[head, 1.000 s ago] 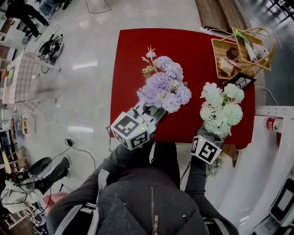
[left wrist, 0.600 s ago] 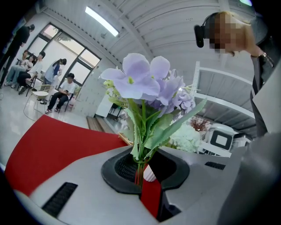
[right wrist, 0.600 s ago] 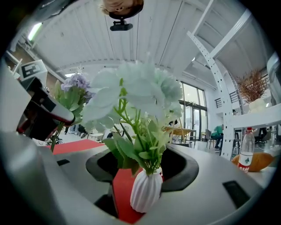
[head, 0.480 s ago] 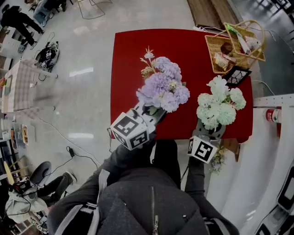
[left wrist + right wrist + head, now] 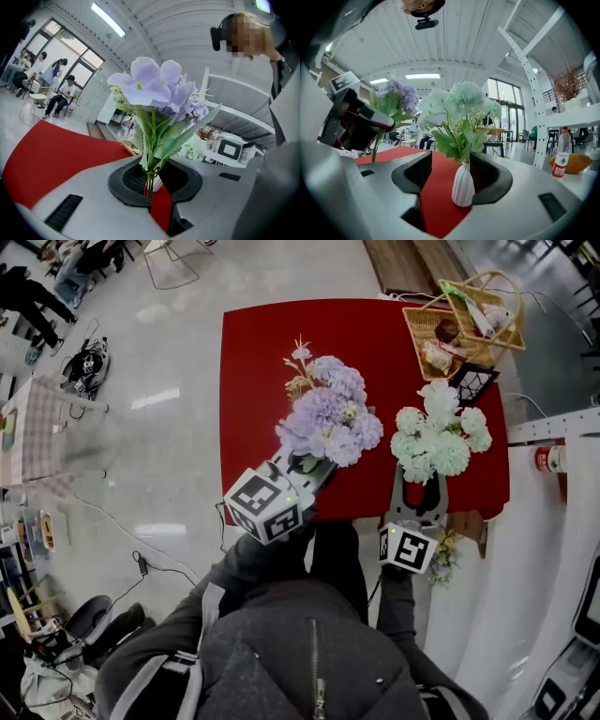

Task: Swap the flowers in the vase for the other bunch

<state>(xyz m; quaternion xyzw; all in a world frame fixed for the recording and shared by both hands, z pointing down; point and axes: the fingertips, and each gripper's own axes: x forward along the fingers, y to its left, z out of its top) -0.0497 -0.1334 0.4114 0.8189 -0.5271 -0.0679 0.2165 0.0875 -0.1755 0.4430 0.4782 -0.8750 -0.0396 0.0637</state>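
A bunch of purple flowers (image 5: 326,416) stands over the red table (image 5: 253,352), and my left gripper (image 5: 309,466) is shut on its green stems (image 5: 149,174). At the right a white ribbed vase (image 5: 463,185) holds pale green-white flowers (image 5: 437,431); it stands on the red table between the jaws of my right gripper (image 5: 419,480). Those jaws have just been opening and now stand wide. The vase is close to the right pad (image 5: 490,171) and well apart from the left one. In the head view the blooms hide the vase.
A wicker basket (image 5: 459,322) with packets sits at the table's far right corner, a small black frame (image 5: 472,382) beside it. A white rack with a red-labelled bottle (image 5: 547,458) stands right of the table. People sit far off at the left.
My right gripper has drawn back a little from the vase, so its jaws now show below the pale flowers. The left gripper and the purple bunch have stayed put.
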